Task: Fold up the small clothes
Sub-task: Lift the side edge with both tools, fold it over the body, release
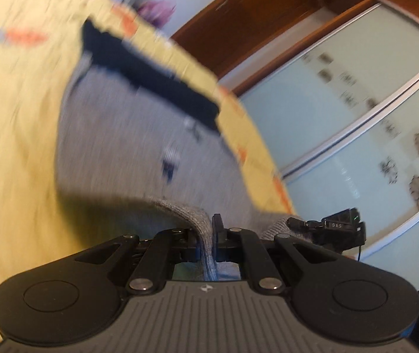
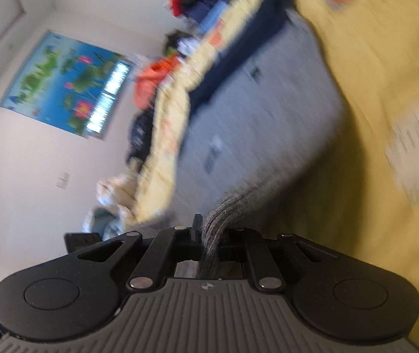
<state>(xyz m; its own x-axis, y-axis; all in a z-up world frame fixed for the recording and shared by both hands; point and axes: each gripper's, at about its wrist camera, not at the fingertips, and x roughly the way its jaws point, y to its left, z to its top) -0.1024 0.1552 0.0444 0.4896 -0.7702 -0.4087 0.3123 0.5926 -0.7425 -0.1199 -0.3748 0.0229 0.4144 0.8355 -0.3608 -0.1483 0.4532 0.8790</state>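
Note:
A grey knitted garment [image 1: 138, 135] with a dark navy band [image 1: 150, 76] at its far end lies stretched over a yellow bedspread [image 1: 18, 117]. My left gripper [image 1: 206, 235] is shut on its ribbed near edge. In the right wrist view the same garment [image 2: 253, 123] shows, with its navy band [image 2: 238, 53] far off. My right gripper [image 2: 209, 232] is shut on another part of the ribbed edge. Both views are motion-blurred. The near edge is lifted off the bed.
The yellow bedspread [image 2: 386, 58] has orange prints. A pile of red, orange and dark clothes [image 2: 156, 79] lies along the bed's far edge. Sliding glass wardrobe doors [image 1: 356, 117] stand beside the bed. A pale folded item [image 2: 415, 147] lies on the bed at right.

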